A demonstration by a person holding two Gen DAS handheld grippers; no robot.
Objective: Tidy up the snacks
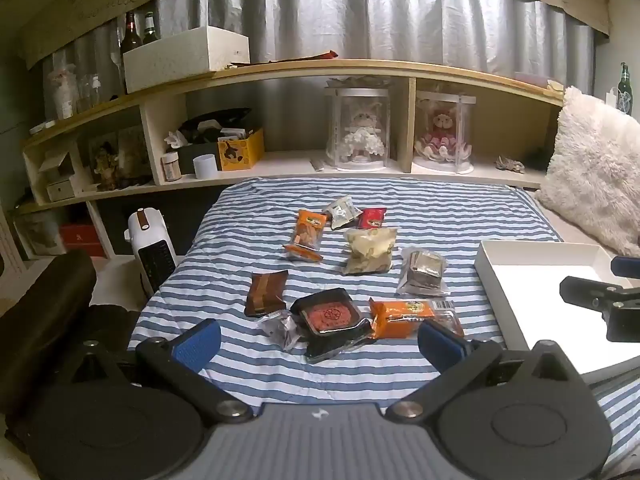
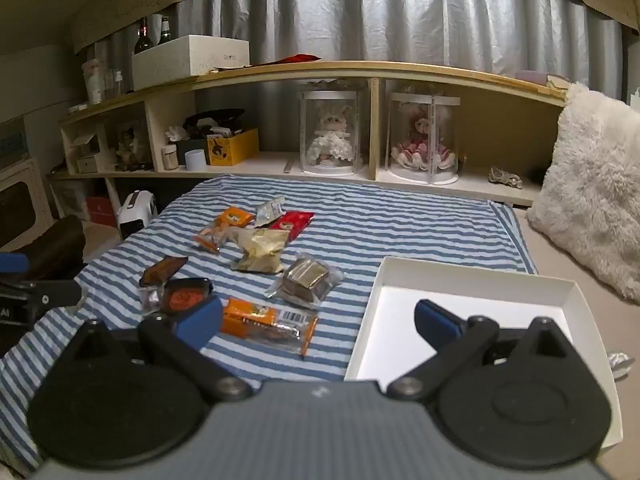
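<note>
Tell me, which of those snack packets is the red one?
The small red packet at the far end of the striped blanket, beside the grey-white packet. The others are orange, brown, black, silver or pale yellow.

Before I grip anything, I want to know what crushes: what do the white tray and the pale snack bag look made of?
White tray: probably matte cardboard, with thin, straight folded walls. Pale snack bag: thin clear plastic film, glossy and crinkled, contents showing through.

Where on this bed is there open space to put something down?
The white tray is empty. The striped blanket lies bare between the snacks and the pillow, and beyond them toward the shelf. The snacks crowd its left half.
</note>
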